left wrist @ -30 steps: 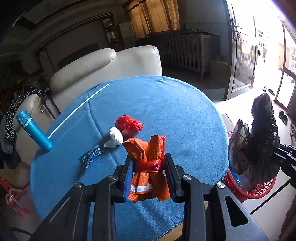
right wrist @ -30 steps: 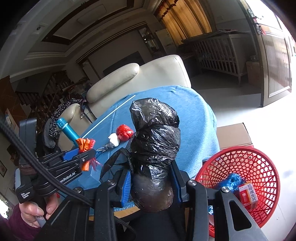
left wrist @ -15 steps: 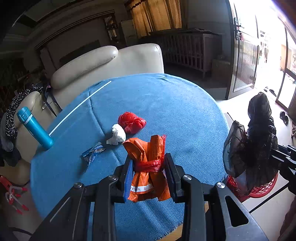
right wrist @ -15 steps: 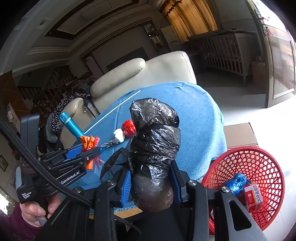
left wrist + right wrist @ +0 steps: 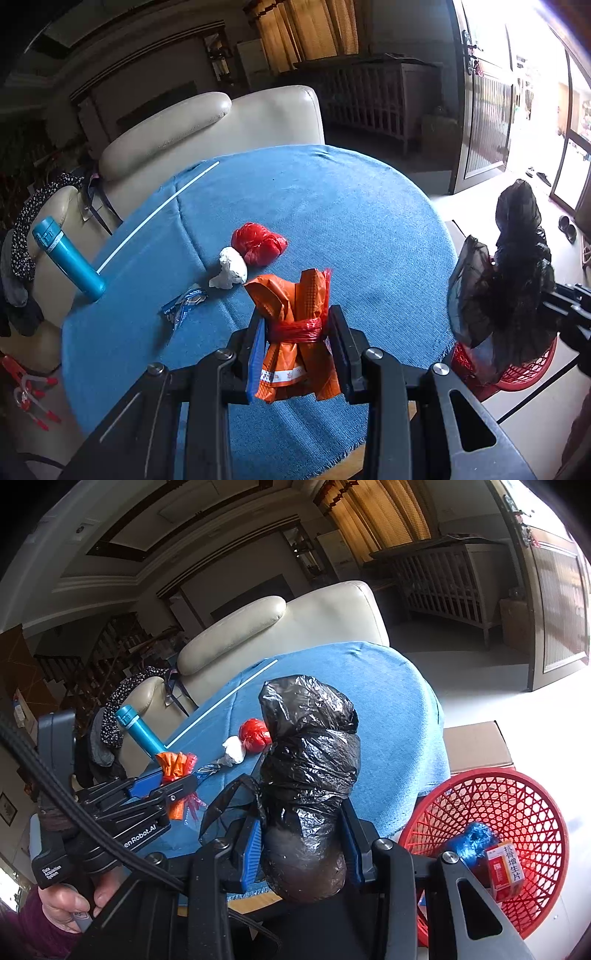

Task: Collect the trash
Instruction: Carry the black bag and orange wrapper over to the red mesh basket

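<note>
The orange bag (image 5: 295, 332) is clenched in the left gripper (image 5: 297, 354) above the near edge of the blue table (image 5: 369, 236), and the black bag (image 5: 308, 775) is gripped by the right gripper (image 5: 301, 845) just left of the red basket (image 5: 517, 801) on the floor. Both are mid-carry; next, each should swing right over the basket and be let go. A red bundle (image 5: 258, 243), white wad (image 5: 231, 267) and blue wrapper (image 5: 183, 308) wait on the table.
</note>
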